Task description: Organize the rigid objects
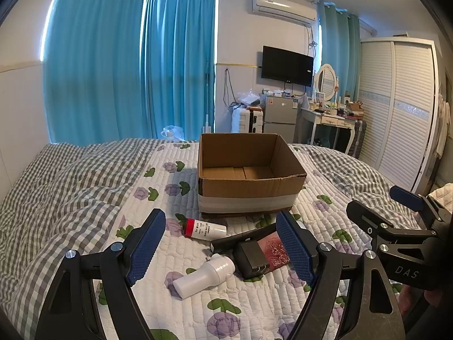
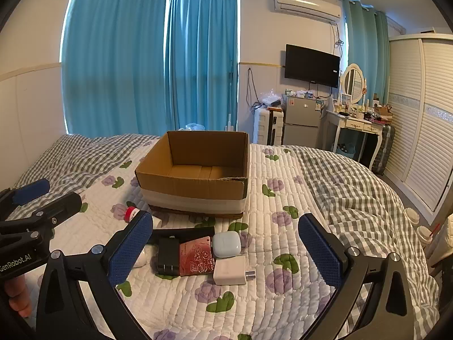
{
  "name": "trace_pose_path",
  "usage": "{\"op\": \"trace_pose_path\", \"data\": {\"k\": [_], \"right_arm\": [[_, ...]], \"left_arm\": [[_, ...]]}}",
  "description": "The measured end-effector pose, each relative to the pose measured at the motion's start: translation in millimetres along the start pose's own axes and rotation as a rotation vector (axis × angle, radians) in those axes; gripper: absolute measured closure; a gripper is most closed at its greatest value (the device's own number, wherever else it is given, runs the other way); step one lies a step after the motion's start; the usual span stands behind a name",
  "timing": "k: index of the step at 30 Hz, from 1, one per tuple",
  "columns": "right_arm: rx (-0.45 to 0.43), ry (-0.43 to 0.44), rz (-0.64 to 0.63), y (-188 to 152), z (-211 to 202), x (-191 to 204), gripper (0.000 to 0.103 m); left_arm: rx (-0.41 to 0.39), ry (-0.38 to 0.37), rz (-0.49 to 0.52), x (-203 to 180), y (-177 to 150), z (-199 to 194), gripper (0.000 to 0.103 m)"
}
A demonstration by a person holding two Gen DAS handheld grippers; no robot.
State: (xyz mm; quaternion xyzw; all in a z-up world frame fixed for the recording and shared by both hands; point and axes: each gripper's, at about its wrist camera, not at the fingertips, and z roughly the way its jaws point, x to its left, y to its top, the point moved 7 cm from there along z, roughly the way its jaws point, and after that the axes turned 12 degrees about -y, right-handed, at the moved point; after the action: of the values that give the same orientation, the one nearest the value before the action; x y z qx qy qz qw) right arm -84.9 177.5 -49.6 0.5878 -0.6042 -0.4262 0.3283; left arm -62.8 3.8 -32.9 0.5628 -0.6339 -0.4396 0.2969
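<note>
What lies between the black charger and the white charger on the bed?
The red rose-patterned card lies between the black charger and the white charger, in the right wrist view.

Far ahead of the grippers, blue curtains (image 1: pixel 127 65) cover the windows. Ahead and to the right, an air conditioner (image 1: pixel 284 8) hangs above a wall-mounted television (image 1: pixel 286 66), with a small grey fridge (image 1: pixel 280 117), a white dressing table (image 1: pixel 328 119) and a louvred wardrobe (image 1: pixel 396 107) further right.

Open-topped cardboard box (image 2: pixel 195 181), bare quilt (image 2: pixel 283 221) right, clutter crowding its near side
</note>
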Motion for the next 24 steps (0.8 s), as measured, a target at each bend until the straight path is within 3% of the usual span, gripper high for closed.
{"op": "trace_pose_path", "data": {"k": [24], "right_arm": [[0.012, 0.0, -0.002, 1.5, 1.1, 1.1, 0.0]], "left_arm": [[0.009, -0.005, -0.003, 1.1, 2.6, 1.1, 0.02]]}}
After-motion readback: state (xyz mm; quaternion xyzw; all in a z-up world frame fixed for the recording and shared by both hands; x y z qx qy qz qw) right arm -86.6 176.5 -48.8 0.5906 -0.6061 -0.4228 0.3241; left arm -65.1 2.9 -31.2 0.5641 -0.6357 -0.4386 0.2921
